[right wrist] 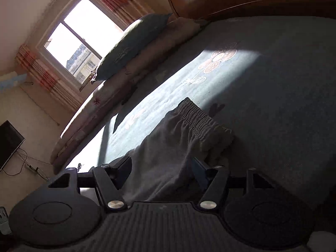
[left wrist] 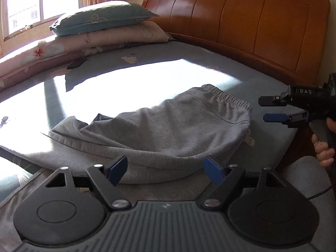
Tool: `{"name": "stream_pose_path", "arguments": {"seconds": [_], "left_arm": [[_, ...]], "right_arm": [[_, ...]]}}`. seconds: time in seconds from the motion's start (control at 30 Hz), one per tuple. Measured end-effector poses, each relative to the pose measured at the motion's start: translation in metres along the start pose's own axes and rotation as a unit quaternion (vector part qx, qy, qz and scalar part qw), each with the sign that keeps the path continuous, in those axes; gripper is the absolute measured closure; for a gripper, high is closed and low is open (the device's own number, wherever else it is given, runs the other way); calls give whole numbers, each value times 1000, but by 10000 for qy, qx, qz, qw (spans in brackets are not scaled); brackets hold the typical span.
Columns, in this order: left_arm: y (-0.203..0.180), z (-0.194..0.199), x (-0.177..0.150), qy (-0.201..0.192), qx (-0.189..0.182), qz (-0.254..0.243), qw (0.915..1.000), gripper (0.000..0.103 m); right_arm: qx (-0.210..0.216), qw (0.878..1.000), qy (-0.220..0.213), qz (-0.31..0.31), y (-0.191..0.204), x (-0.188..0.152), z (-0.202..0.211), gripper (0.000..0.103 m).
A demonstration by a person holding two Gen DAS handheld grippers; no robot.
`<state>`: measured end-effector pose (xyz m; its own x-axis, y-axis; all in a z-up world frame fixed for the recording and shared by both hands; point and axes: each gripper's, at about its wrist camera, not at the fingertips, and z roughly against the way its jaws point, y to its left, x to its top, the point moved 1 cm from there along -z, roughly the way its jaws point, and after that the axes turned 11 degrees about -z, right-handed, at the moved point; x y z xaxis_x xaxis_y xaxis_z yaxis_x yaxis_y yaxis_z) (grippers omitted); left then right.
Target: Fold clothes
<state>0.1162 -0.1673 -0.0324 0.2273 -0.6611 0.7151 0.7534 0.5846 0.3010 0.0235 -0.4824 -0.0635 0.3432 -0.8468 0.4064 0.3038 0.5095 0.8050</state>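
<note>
Grey shorts with an elastic waistband lie rumpled on the blue bedspread. My left gripper is open at the shorts' near folded edge, blue pads on either side of the cloth. My right gripper is open, just right of the waistband and apart from it, rolled on its side. In the right wrist view the right gripper is open with the shorts between its fingers and the waistband just ahead.
Stacked pillows and a folded pink quilt lie at the far left of the bed. A wooden headboard stands behind. A window and a TV are beyond the bed.
</note>
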Motion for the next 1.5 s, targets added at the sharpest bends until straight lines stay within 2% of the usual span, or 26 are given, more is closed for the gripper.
{"name": "stream_pose_path", "arguments": {"seconds": [0.07,0.17,0.2,0.43,0.5,0.53,0.57,0.6,0.67,0.83,0.97,1.03,1.13,1.23,1.3,1.37,1.4,1.5], "left_arm": [[-28,-10,7,-47,37,-1072,9942,26],[-57,-29,6,114,-39,-2210,9752,35],[-62,-35,5,172,-33,-2407,9704,40],[-64,-61,-2,384,275,-3579,9326,45],[-61,-68,-2,489,367,-3922,9178,47],[-59,-72,-3,584,317,-4059,9115,53],[-58,-75,-3,686,225,-4130,9079,70],[-58,-78,-4,815,111,-4194,9041,83],[-56,-81,-6,894,93,-4269,8998,95],[-40,-83,10,837,464,-4238,9007,98],[-18,-71,39,624,859,-3945,9127,99],[-16,-65,42,580,896,-3922,9137,99],[-29,-60,34,584,752,-4177,9036,99],[-51,-59,16,652,497,-4454,8916,99],[-67,-60,3,708,365,-4705,8788,99],[-81,-64,-10,755,369,-5028,8603,99],[-86,-66,-14,773,388,-5121,8545,99],[-94,-69,-19,849,354,-5191,8498,99]], "right_arm": [[117,9993,91,-336,-16,4,-9,35],[278,9971,232,-671,-32,6,-24,35],[274,9964,278,-750,-36,8,-31,35],[250,9960,268,-815,-38,22,-60,36],[194,9962,301,-800,-37,27,-66,42],[169,9962,322,-796,-37,29,-69,45],[150,9964,346,-762,-36,30,-72,52],[134,9967,372,-710,-35,31,-75,63],[55,9973,386,-622,-33,31,-80,77],[60,9989,327,-335,-14,39,-92,82],[121,9996,232,39,14,55,-96,83],[151,9995,185,227,28,63,-98,83],[197,9985,114,508,50,75,-102,83],[93,9985,177,511,41,72,-96,83],[-32,9985,247,480,28,65,-89,83],[-207,9979,362,487,13,58,-81,83],[-297,9975,422,491,7,55,-79,83],[-555,9955,558,527,-6,47,-77,83]]}}
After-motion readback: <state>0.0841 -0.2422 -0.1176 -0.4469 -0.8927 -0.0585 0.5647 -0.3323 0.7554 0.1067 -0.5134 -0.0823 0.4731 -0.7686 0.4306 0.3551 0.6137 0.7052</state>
